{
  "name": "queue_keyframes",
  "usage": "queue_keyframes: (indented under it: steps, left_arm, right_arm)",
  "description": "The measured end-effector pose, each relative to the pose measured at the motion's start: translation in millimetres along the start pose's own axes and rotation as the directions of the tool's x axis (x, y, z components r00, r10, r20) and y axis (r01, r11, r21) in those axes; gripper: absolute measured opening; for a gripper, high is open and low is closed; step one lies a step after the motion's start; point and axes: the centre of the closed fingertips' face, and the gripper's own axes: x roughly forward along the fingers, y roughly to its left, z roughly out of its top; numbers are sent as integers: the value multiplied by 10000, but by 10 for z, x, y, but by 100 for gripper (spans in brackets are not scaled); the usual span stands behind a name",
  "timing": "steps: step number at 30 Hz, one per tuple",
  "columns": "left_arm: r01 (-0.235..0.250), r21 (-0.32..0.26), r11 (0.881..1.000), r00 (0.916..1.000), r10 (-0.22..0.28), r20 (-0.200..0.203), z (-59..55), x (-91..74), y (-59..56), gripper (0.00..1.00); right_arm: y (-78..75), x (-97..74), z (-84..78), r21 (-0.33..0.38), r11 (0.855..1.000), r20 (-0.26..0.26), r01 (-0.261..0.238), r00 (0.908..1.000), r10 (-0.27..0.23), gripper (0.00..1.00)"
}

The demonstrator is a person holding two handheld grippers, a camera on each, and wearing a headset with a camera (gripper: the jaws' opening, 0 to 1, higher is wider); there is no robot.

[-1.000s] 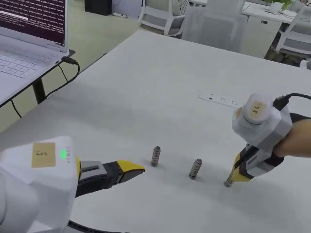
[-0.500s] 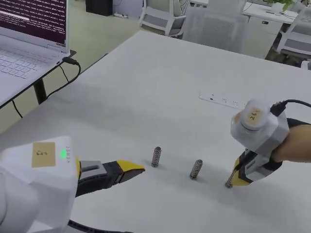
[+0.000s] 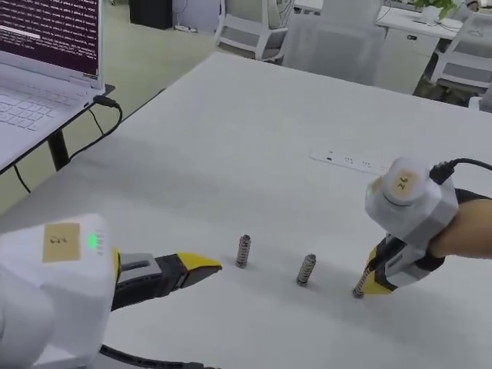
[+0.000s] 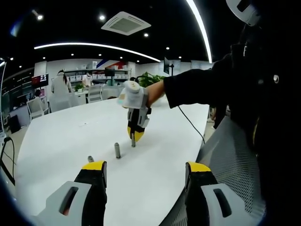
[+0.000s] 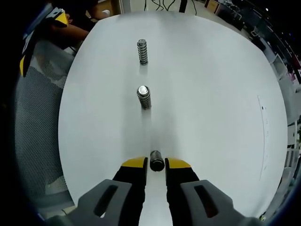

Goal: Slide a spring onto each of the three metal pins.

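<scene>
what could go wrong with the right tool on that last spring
The third spring looks pinched between the tips of the right tool and seems tilted in the head view. If it is let go askew, it might topple or roll off across the table. The middle spring stands close, in line ahead, so a careless sweep of the tool could knock it over.

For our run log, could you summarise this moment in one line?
right hand-held gripper: jaws flank end spring; left hand-held gripper: open, hovering
</scene>
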Motion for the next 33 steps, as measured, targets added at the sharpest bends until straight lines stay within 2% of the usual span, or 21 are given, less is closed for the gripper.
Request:
queue_keyframes:
  steps: [5,11,19,20,24,26,27,31,33]
  left_arm:
    - [23,102,9999,10000,-23,-16,33,-11,35,64]
    - [-68,-34,10000,10000,69,31,47,-47,150,63]
    - [-239,-168,9996,9997,241,64,37,-36,310,64]
    - [-255,-186,9995,9997,256,65,40,-31,337,64]
    - [-322,-214,9993,9994,324,109,51,-6,420,64]
    - [-346,-219,9992,9993,349,124,50,10,441,64]
    - [-363,-255,9990,9993,366,109,46,25,453,64]
    - [-400,-318,9987,9991,403,93,27,68,480,64]
    - [-407,-372,9985,9991,411,99,12,87,494,64]
  right_arm:
    - [-6,-45,-9,214,9997,237,152,9996,-157,19]
    - [30,-109,-19,547,9981,665,297,9972,-334,23]
    - [101,-261,2,846,9937,1384,737,9867,-850,27]
    - [115,-297,26,1028,9913,1695,816,9806,-983,28]
    - [155,-391,41,1385,9855,2260,975,9658,-1273,30]
    - [189,-449,57,1622,9818,2638,985,9544,-1393,30]
    - [197,-485,68,1785,9783,2884,1049,9451,-1540,31]
    - [281,-582,50,2061,9732,3400,1020,9251,-1690,32]
    - [299,-630,32,2186,9695,3686,1108,9105,-1872,32]
